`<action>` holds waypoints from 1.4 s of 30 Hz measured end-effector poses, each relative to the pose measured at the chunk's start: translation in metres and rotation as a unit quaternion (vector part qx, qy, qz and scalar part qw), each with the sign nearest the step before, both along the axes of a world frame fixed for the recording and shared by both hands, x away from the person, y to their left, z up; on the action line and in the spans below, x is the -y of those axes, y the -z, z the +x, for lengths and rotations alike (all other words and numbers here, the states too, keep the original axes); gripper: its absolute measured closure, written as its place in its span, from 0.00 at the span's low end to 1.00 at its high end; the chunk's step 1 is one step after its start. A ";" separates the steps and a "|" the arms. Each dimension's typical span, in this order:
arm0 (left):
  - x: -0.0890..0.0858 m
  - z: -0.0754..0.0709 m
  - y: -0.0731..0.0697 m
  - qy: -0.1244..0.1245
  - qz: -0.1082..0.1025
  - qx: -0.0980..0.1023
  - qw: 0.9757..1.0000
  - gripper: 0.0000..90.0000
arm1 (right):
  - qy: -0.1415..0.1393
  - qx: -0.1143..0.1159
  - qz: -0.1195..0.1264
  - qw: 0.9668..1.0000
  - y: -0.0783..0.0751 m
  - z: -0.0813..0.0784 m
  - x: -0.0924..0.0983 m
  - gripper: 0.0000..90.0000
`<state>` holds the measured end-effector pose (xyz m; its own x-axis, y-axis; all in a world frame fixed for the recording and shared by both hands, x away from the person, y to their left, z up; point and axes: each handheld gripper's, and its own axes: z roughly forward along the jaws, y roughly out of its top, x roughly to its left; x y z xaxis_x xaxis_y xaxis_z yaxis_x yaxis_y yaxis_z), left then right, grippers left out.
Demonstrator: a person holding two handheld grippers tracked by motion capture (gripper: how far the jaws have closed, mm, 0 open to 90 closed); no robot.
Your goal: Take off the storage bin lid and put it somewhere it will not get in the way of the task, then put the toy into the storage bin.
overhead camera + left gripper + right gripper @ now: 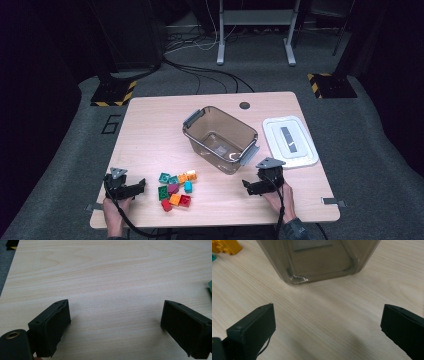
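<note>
A pile of small toy bricks (176, 189) in green, orange, red, teal and purple lies near the table's front edge. Just left of the pile, my left gripper (140, 185) rests low and points at it, open, with bare wood between its fingers (53, 325). A green brick edge (210, 287) peeks in at the right of the left gripper view. My right gripper (248, 186) stands open in front of the clear plastic bin (239, 120), nothing between its fingers (254, 327). The bin's wall (319, 260) is close ahead, a yellow brick (227, 246) to its left.
The bin has grey handles and stands mid-table on the wooden table (155, 130). A white lid (290, 141) lies flat to the bin's right. Beyond the table are a grey floor, cables and a stand's legs (255, 35).
</note>
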<state>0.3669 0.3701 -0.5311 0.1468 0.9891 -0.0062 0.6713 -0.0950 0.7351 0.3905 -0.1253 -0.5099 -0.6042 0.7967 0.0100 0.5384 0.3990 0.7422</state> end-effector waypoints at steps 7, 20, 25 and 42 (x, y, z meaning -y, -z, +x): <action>0.000 0.000 0.000 0.000 0.000 0.000 1.000 0.09 | 0.002 -0.015 -0.005 1.000 0.012 0.002 -0.004 0.00; 0.001 0.000 0.000 0.007 0.001 -0.003 1.000 0.09 | 0.001 -0.017 -0.017 1.000 0.020 0.003 -0.008 0.00; 0.001 0.001 -0.001 0.005 0.002 -0.007 1.000 0.09 | -0.004 -0.015 -0.017 1.000 0.020 0.005 -0.007 0.00; 0.028 -0.003 -0.025 0.054 -0.052 0.020 0.997 0.02 | -0.003 -0.013 -0.017 1.000 0.020 0.006 -0.007 0.00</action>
